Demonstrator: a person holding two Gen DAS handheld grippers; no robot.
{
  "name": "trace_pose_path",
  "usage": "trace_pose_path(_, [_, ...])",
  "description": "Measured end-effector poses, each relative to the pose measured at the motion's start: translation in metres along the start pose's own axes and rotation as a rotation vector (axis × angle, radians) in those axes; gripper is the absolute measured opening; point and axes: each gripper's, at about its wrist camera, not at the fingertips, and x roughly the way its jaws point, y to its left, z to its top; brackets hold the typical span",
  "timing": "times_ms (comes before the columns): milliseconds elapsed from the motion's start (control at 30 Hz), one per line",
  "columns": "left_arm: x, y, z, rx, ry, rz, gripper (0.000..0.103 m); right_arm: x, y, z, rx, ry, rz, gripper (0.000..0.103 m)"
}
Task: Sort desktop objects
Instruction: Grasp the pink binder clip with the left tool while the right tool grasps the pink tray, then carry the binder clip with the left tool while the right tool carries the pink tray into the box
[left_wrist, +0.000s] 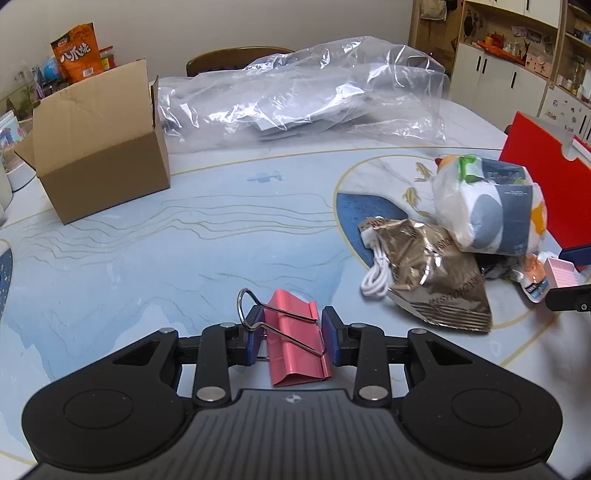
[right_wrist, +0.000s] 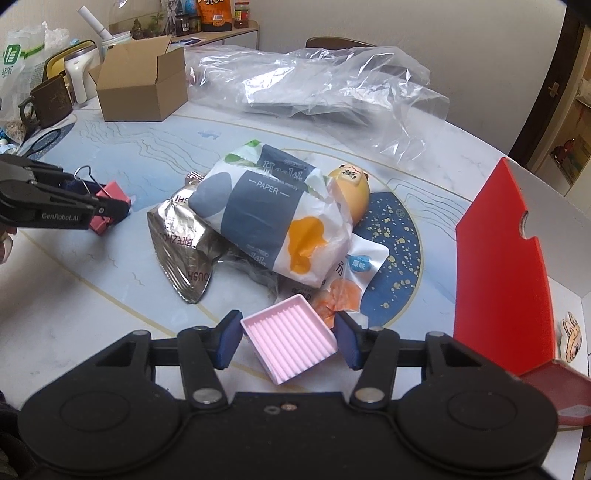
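The left tool (left_wrist: 291, 334) is clamped on a pink binder clip (left_wrist: 295, 343), its blue pads pressed against the clip's two sides at the near edge of the desk (left_wrist: 147, 240); one wire handle of the clip loops up beside the left pad. The right tool (right_wrist: 286, 339) grips a small pink ridged tray (right_wrist: 290, 341) by two opposite corners; the tray is tilted and nothing lies in it. Just beyond that tray sits a heap of loose things: a soft pack of paper tissues (right_wrist: 273, 218) lying on top of a crumpled silver foil bag (right_wrist: 177, 251), a snack pouch (right_wrist: 347, 280) printed with orange, and a round yellow figurine (right_wrist: 351, 190) tucked behind the tissues. A coiled white cable (left_wrist: 376, 273) lies against the foil bag. An open cardboard box (left_wrist: 99, 147) stands apart at the far left of the desk, flaps up; its inside cannot be seen. A red box (right_wrist: 502, 266) stands open at the right edge. A large crumpled clear plastic bag (left_wrist: 303, 88) sprawls across the far side.
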Motion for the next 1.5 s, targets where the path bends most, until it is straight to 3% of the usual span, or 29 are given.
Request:
trace_pose_path(367, [-0.024,-0.017,-0.003,0.0,-0.012,-0.045,0.033,-0.017,-0.005,-0.01,0.035,-0.005,-0.014,0.053])
trace_pose_path(700, [-0.053,-0.053,0.012,0.039,-0.043,-0.136,0.033,-0.043,-0.017,-0.014,0.049,-0.031,-0.029,0.053])
trace_pose_path(1500, [-0.076,-0.186,0.071,0.229,-0.093,-0.275,0.033,-0.113,-0.102,-0.03,0.117,-0.112,-0.081,0.053])
